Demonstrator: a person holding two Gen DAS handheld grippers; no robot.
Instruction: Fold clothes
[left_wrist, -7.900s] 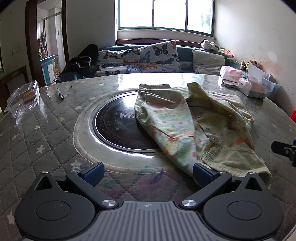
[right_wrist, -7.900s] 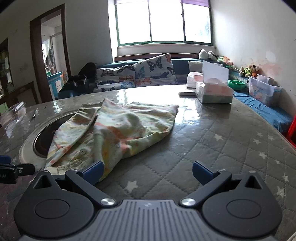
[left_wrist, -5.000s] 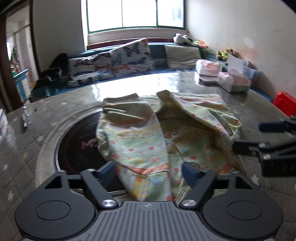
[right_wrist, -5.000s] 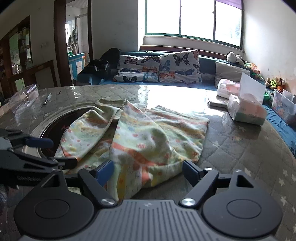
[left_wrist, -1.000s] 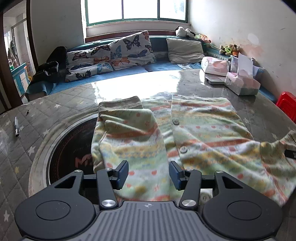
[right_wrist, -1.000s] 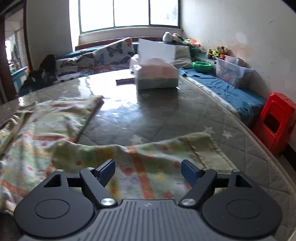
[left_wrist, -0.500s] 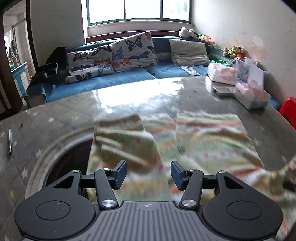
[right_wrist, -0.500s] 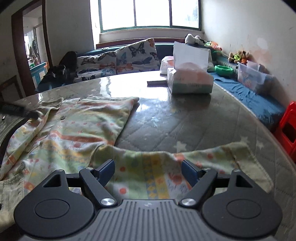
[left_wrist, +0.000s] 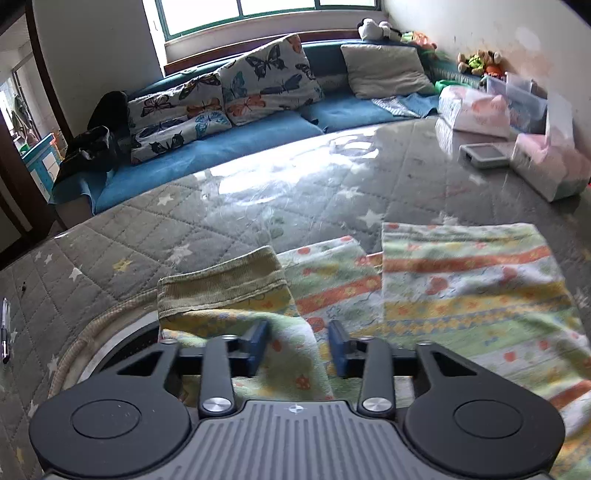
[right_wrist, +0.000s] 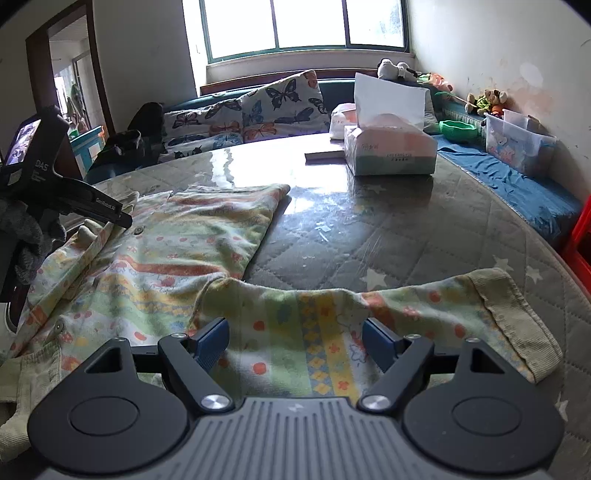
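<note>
**Garment spread flat, both claws over its sleeves**

Since the earliest frame the patterned garment (right_wrist: 159, 251) has gone from a crumpled heap to lying opened out on the quilted table (right_wrist: 388, 240), buttons showing down its front, and my left claw has narrowed from a wide gape to a smaller gap. Now my left claw (left_wrist: 298, 349) sits low in the centre of its view, jaws partly apart with a fold of the left sleeve (left_wrist: 229, 291) lying between the blue pads (left_wrist: 256, 341); whether the pads actually touch the cloth I cannot tell. That sleeve's ribbed cuff points toward the upper middle of the frame.

My right claw (right_wrist: 295, 341) hangs wide open at the bottom centre of its view, above the other sleeve (right_wrist: 332, 317), which stretches to the right with its ribbed cuff (right_wrist: 513, 321) at the lower right. The pads are clear of the fabric.

At the left edge of the right view I see my left claw from the side. A tissue box (right_wrist: 388, 147) stands on the table toward the upper right, well apart from the garment.
</note>
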